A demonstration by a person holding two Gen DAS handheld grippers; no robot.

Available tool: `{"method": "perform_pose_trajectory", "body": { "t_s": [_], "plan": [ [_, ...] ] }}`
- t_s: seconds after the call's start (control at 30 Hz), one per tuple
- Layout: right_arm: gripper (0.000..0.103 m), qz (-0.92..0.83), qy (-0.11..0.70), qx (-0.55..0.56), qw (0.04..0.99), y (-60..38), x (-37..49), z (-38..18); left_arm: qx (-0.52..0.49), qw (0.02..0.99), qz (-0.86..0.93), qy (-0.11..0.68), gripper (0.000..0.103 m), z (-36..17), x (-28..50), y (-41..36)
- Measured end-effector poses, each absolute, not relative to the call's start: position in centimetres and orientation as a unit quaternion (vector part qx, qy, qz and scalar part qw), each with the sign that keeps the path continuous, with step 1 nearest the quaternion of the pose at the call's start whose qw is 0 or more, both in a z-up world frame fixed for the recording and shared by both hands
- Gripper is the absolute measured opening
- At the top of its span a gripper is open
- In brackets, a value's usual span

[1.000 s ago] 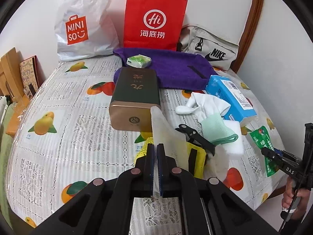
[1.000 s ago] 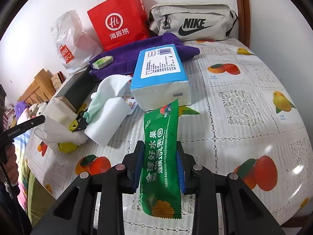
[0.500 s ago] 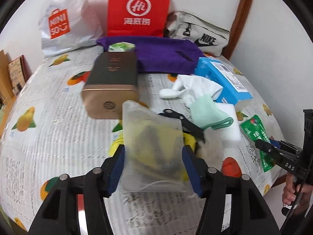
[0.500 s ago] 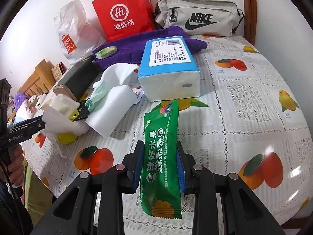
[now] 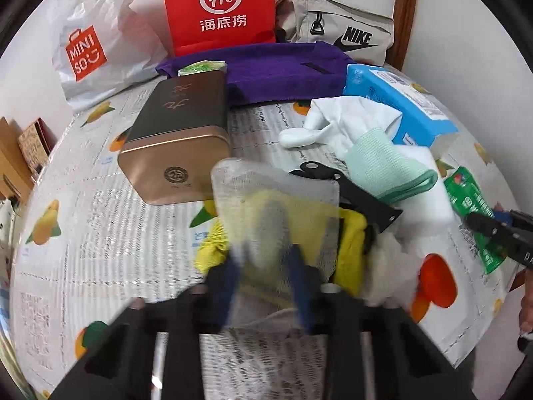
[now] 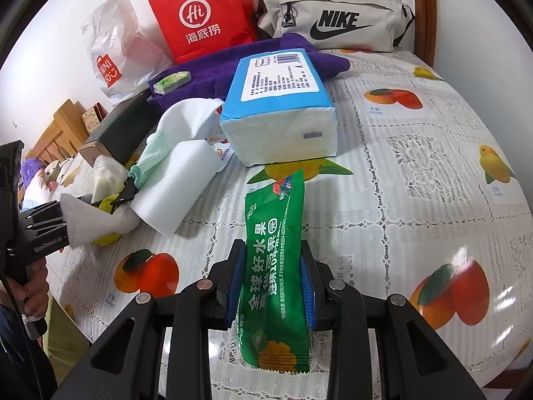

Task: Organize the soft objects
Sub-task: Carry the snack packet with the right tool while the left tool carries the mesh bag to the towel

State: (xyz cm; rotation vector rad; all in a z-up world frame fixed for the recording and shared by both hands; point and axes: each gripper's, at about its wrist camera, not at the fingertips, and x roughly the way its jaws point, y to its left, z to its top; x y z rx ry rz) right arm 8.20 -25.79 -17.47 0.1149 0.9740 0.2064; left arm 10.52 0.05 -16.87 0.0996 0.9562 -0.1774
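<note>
My left gripper (image 5: 266,263) is closing on a translucent white foam sheet (image 5: 273,200), blurred by motion, held over a yellow cloth (image 5: 349,243); the grip is unclear. From the right wrist view the left gripper (image 6: 50,226) shows at the left with the foam sheet (image 6: 86,220). My right gripper (image 6: 271,280) is shut on a green snack packet (image 6: 274,266) just above the table; it also shows in the left wrist view (image 5: 473,206). A white sponge block (image 6: 176,186), a mint cloth (image 5: 379,166), white cloth (image 5: 349,116) and purple towel (image 5: 276,70) lie ahead.
A gold-and-black tin (image 5: 180,143), a blue tissue pack (image 6: 283,106), a black clip (image 5: 353,193), a red paper bag (image 6: 203,10), a white Miniso bag (image 5: 96,43) and a grey Nike bag (image 6: 333,16) stand on the fruit-print tablecloth (image 6: 433,166). Table edge lies near right.
The left gripper opened around the foam sheet and is now closing again, moving forward and blurred. The right gripper kept its hold on the green packet and barely moved.
</note>
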Motion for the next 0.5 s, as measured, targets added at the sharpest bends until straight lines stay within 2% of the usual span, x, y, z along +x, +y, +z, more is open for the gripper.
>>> {"method": "perform_pose_trajectory", "body": {
  "t_s": [0.03,0.1,0.5],
  "plan": [
    [0.031,0.099,0.466,0.055,0.877,-25.8,8.2,-17.5,0.037,0.881,-0.094,0.462,0.007,-16.8,10.5,0.4],
    [0.031,0.099,0.466,0.054,0.878,-25.8,8.1,-17.4,0.014,0.881,-0.104,0.460,0.005,-16.6,10.4,1.1],
    [0.030,0.095,0.445,0.056,0.889,-26.2,7.4,-15.3,-0.031,0.900,-0.089,0.426,0.005,-13.1,9.2,4.3]
  ]
}}
